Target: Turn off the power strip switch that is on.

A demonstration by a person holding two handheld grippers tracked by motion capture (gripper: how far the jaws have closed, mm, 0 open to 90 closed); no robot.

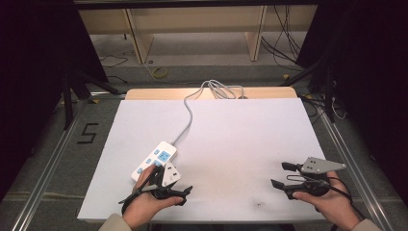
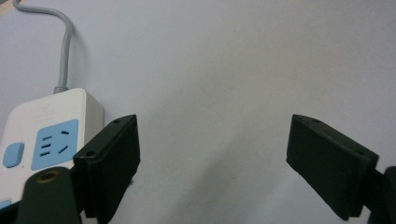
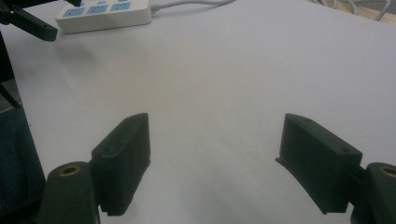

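Note:
A white power strip [image 1: 155, 160] with blue sockets lies on the white board [image 1: 240, 134] at the front left, and its grey cable [image 1: 188, 113] runs off toward the back edge. My left gripper [image 1: 180, 190] hovers just in front of the strip, open and empty. In the left gripper view the strip [image 2: 46, 135] sits beside the left jaw, the cable [image 2: 65, 51] leads away, and the gripper [image 2: 215, 140] holds nothing. My right gripper [image 1: 280, 174] is open at the front right, pointing left. The right gripper view shows its gripper [image 3: 215, 135] wide apart over bare board, the strip [image 3: 105, 14] far off.
The cable coils [image 1: 223, 89] at the board's back edge, on a wooden tabletop [image 1: 144, 94]. Metal rails [image 1: 346, 154] flank the board. A "5" mark [image 1: 87, 133] is on the floor to the left. Shelving and loose wires stand behind the table. One jaw of the left gripper [image 3: 32, 25] shows far off.

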